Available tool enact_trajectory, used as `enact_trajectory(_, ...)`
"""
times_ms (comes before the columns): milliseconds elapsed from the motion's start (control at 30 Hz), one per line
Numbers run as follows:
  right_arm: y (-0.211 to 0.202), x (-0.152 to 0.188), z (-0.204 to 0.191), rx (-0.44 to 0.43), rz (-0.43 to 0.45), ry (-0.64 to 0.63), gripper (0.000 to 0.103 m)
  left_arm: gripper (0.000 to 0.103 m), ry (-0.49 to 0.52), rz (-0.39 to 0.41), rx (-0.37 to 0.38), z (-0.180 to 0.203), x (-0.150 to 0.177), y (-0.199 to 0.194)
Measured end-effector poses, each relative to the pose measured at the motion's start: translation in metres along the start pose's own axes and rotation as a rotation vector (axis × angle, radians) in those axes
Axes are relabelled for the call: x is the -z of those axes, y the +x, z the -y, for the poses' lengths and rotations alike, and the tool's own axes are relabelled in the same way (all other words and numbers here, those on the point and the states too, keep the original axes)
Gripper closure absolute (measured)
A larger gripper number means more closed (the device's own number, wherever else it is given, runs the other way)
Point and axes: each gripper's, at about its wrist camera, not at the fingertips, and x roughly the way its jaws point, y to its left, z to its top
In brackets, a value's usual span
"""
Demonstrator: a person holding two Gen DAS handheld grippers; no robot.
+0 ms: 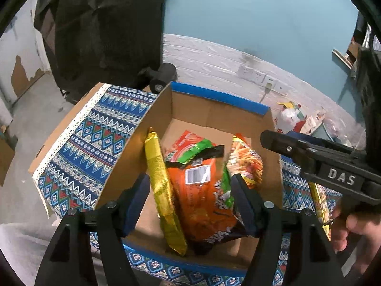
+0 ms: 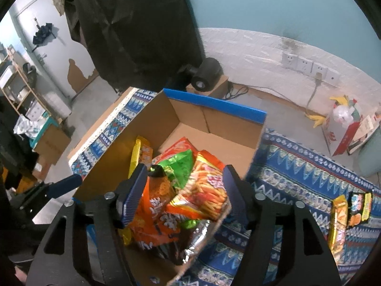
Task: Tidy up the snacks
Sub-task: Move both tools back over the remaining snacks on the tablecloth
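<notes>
Right wrist view gives us the best look, so we start big: the cardboard box (image 2: 214,121) sits open on the patterned blue cloth (image 2: 297,162), blue tape along its far rim. Inside, near the left wall, a gold packet (image 1: 164,190) stands on edge; beside it the orange snack bag (image 2: 152,214) leans in the middle, with a green-topped bag (image 2: 178,164) behind it and a french-fry print bag (image 2: 209,186) to the right. The far half of the box floor is bare cardboard.

On the cloth well to the right of the box, two small packets (image 2: 350,212) wait their turn, so we reckon the job is only partly done.

Handling-wise, we judge these bags light, puffy and crinkly with slick film, and the contents crush easily. Best bet is pinching a sealed top or bottom seam, not the belly.

Our right gripper (image 2: 181,200) has its fingers spread wide over the pile, pads clear of the bags and pinching nothing. Our left gripper (image 1: 190,200) is spread too, hovering over the orange bag with its right finger close against it, though we see no pinch.
</notes>
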Motion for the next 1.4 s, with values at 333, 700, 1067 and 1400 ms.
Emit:
enact_trajectory(333, -0.031, 0.015, 0.029, 0.044, 0.006, 0.015, 0.032, 0.029, 0.051, -0.002, 0.055, 0.030, 0.003, -0.004)
enact_trajectory(700, -0.067, 0.054, 0.088, 0.137, -0.017, 0.090, 0.031, 0.026, 0.139, -0.026, 0.123, 0.081, 0.014, -0.005)
enact_trajectory(1067, -0.120, 0.114, 0.160, 0.213, -0.031, 0.291, 0.031, 0.023, 0.302, -0.073, 0.221, 0.162, 0.044, -0.003)
enact_trajectory(1400, -0.160, 0.180, 0.203, 0.301, -0.037, 0.462, 0.027, 0.023, 0.465, -0.118, 0.312, 0.235, 0.081, 0.006)
